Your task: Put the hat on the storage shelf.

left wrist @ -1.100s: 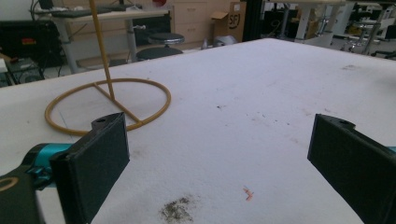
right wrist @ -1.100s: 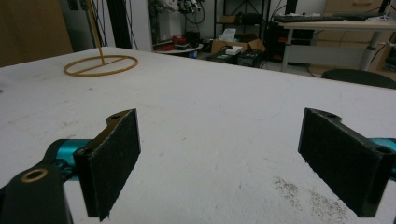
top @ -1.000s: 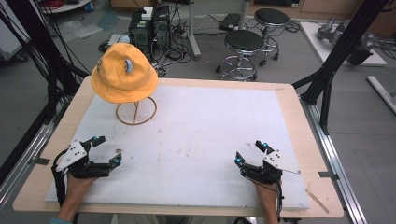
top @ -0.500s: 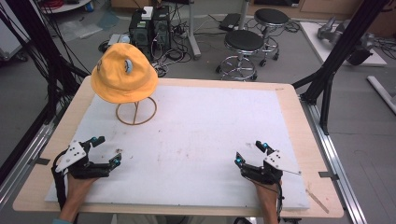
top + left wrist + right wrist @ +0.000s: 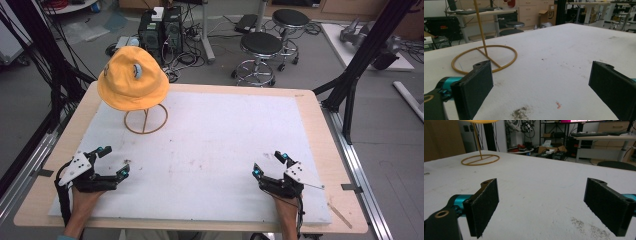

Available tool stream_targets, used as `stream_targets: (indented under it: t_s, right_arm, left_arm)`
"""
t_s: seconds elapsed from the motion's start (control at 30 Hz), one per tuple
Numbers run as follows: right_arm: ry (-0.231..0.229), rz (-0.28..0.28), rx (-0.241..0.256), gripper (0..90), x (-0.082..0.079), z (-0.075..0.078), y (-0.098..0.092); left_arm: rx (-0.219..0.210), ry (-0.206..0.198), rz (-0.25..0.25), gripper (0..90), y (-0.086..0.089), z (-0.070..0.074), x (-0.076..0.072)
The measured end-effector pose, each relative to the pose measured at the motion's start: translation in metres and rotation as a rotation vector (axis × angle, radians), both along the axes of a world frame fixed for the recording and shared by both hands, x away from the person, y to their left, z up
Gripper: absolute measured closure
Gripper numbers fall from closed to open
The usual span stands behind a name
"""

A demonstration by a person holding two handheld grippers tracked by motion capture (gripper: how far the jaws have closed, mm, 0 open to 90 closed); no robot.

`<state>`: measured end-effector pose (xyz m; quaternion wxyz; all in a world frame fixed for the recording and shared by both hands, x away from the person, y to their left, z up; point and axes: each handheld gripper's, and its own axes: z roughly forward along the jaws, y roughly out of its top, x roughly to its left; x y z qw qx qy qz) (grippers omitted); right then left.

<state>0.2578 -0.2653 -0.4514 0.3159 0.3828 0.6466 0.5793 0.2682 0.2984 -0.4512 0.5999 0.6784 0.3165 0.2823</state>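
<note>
High view gives us the counter [image 5: 310, 125] first, a wooden top under a white sheet [image 5: 215, 150] marked with small dark smudges. At its far left, a yellow hat [image 5: 131, 80] sits on a wire stand [image 5: 146, 119]; the hat covers the upright rod, so from above we see only the ring base on the sheet. Our left gripper [image 5: 107, 165] rests at the near left, well apart from the stand, and our right gripper [image 5: 270, 167] rests at the near right. Both have their jaws spread wide with nothing between them.

Left gripper view looks along our own two black jaws to the ring base [image 5: 484, 58] just beyond the left jaw, and the rod runs out of the top edge, so the hat is cut off there. A dark smudge [image 5: 520, 113] and a small pink fleck [image 5: 559, 105] lie on the sheet between the jaws. Right gripper view shows the stand [image 5: 480, 158] far off at the upper left, with only a sliver of the hat's brim [image 5: 477, 121] at the top edge; what the grey speckles [image 5: 589, 227] near the right jaw are, we cannot tell.

Against half a second ago, we find both grippers, the hat and the stand in the same places, jaws just as wide.
</note>
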Motion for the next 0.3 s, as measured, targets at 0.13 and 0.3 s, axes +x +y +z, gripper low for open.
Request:
stream_targets:
  t_s: [0.13, 0.3]
  right_arm:
    - [0.001, 0.0, 0.008, 11.6, -0.0008, -0.0001, -0.0001]
    - [0.0, -0.002, 0.011, 11.6, -0.001, -0.0003, -0.0002]
  left_arm:
    - [-0.025, -0.015, 0.006, 5.9, 0.002, -0.0008, -0.0015]
    - [-0.023, -0.018, 0.006, 5.9, 0.003, -0.0007, -0.0019]
